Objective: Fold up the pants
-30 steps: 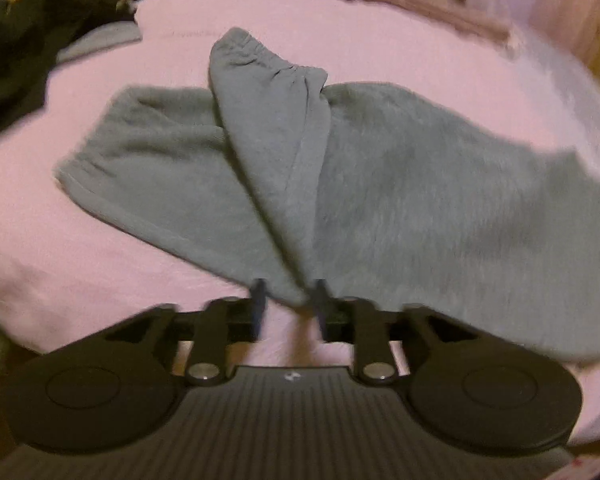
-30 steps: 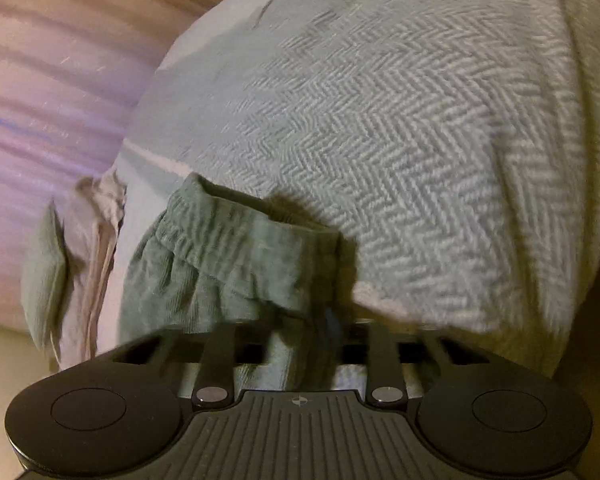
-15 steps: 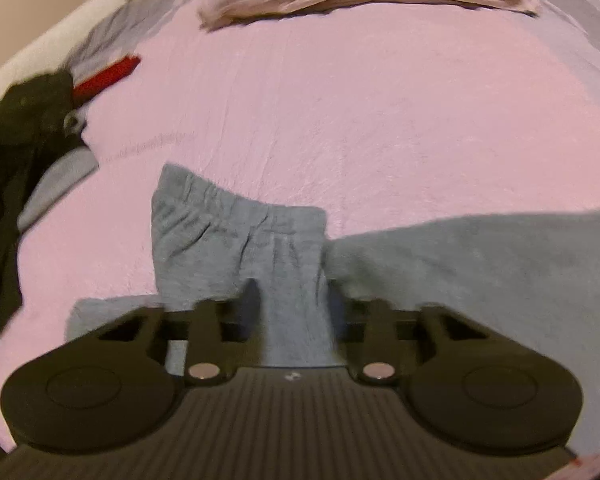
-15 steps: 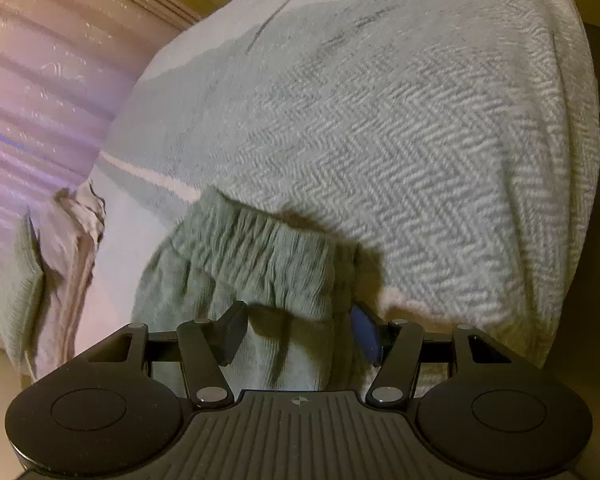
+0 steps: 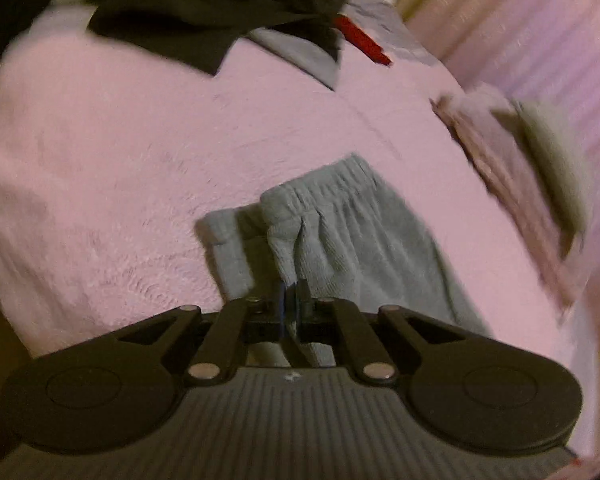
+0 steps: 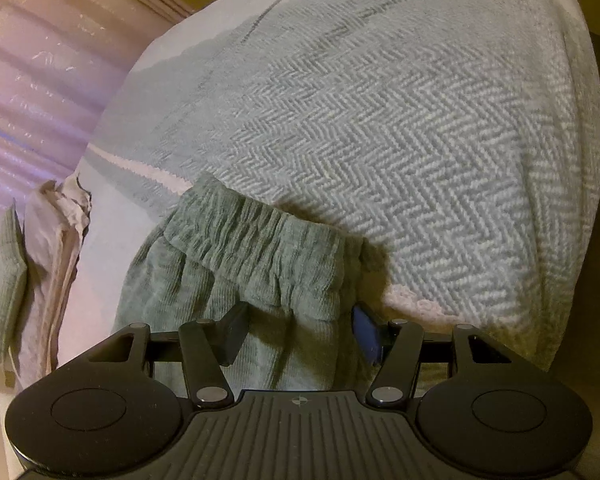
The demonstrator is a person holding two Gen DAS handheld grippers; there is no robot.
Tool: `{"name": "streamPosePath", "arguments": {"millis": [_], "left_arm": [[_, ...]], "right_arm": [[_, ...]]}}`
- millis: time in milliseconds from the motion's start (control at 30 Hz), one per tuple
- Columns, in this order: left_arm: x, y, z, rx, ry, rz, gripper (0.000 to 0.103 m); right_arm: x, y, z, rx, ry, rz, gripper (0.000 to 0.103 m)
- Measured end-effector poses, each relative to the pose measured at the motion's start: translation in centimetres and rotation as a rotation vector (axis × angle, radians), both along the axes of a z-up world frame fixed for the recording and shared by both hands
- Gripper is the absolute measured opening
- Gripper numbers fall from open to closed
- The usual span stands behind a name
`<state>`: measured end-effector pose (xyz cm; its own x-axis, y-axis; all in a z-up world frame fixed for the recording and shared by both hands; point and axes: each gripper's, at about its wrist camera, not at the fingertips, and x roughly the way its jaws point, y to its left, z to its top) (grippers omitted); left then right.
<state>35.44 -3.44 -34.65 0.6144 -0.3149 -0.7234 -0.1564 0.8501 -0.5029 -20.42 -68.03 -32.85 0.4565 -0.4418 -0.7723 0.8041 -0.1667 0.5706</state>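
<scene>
The grey-green pants (image 5: 340, 232) lie on the pink bedsheet (image 5: 120, 160), with a gathered elastic hem toward the far end. My left gripper (image 5: 292, 300) is shut on a fold of the pants at their near edge, and the cloth rises into the jaws. In the right wrist view the pants (image 6: 260, 248) end in a ruched elastic band that rests against a herringbone blanket (image 6: 400, 120). My right gripper (image 6: 298, 332) is open; its fingers stand wide apart on either side of the cloth, which lies loose between them.
Dark clothes (image 5: 204, 12), a grey garment (image 5: 300, 52) and a red item (image 5: 362, 40) lie at the far end of the bed. A folded beige stack (image 5: 512, 184) with a green piece (image 5: 552, 152) on it sits right of the pants. The same stack (image 6: 56, 248) shows at the right wrist view's left.
My left gripper closed on the pants and its view swung across the bed. My right gripper opened wide and let go of the waistband.
</scene>
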Motion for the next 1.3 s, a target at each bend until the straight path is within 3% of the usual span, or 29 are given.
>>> {"name": "streamPosePath", "arguments": {"millis": [133,167,200,367,467,567,633,700,733,767,800,867,933,967,1033,1133,1233,1300], "left_arm": [[1.8,0.4,-0.4,-0.061,0.005,-0.041,0.005],[2.0,0.4,-0.2,-0.057,0.009,-0.055,0.005],[2.1,0.2,0.2,-0.034,0.003,-0.074,0.002],[1.1,2.2,2.7,-0.041,-0.063,-0.09,0.002],[0.6,2.0,1.6,0.046,-0.031,-0.139,0.002],[0.9,1.4,-0.6,0.105,0.019,-0.163,0.004],[0.6,1.5,-1.0,0.118,0.026,-0.155,0.005],[0.0,1.4,-0.1,0.149,0.024,-0.163,0.004],[-0.3,1.2,0.7,0.22,0.035,-0.177,0.0],[-0.6,1.0,1.5,0.295,0.04,-0.199,0.0],[-1.1,1.1,2.4,0.354,0.044,-0.221,0.0],[-2.3,1.0,4.4,0.395,0.034,-0.256,0.0],[-2.7,-0.3,6.7,0.369,-0.022,-0.304,0.0],[-2.4,-1.8,7.4,0.376,-0.06,-0.335,0.002],[-1.4,-5.8,8.0,0.391,-0.136,-0.409,0.006],[0.2,-11.9,6.3,0.449,-0.192,-0.492,0.024],[2.1,-16.0,1.5,0.608,-0.134,-0.543,0.027],[3.0,-16.4,-1.1,0.675,-0.09,-0.553,0.028]], "right_arm": [[-0.3,0.1,-0.2,-0.003,-0.027,-0.007,0.054],[-0.4,0.2,-0.1,-0.006,-0.029,-0.005,0.04],[-0.5,0.2,0.0,-0.009,-0.034,-0.003,0.034],[-1.2,0.5,2.1,-0.072,-0.05,0.004,0.023],[-2.2,0.8,2.7,-0.092,-0.066,0.013,0.023],[-3.0,1.3,1.1,-0.07,-0.041,0.009,0.023],[-2.9,1.1,-0.7,0.0,0.005,0.021,0.025],[-3.0,0.9,-1.1,0.047,0.04,0.021,0.04],[-2.9,0.8,-0.4,0.049,0.067,0.038,0.047],[-2.7,0.8,0.8,0.043,0.118,0.06,0.063],[-2.7,0.9,1.9,0.019,0.159,0.078,0.068],[-2.6,1.8,5.6,-0.113,0.277,0.101,0.069],[-1.7,2.9,8.7,-0.29,0.372,0.11,0.069],[-0.8,3.4,9.6,-0.374,0.372,0.156,0.069],[1.6,2.9,9.7,-0.448,0.329,0.252,0.069],[4.7,1.5,7.3,-0.474,0.356,0.353,0.068],[6.5,-0.9,3.2,-0.394,0.417,0.4,0.068],[6.2,-2.7,1.6,-0.342,0.39,0.392,0.069]]}}
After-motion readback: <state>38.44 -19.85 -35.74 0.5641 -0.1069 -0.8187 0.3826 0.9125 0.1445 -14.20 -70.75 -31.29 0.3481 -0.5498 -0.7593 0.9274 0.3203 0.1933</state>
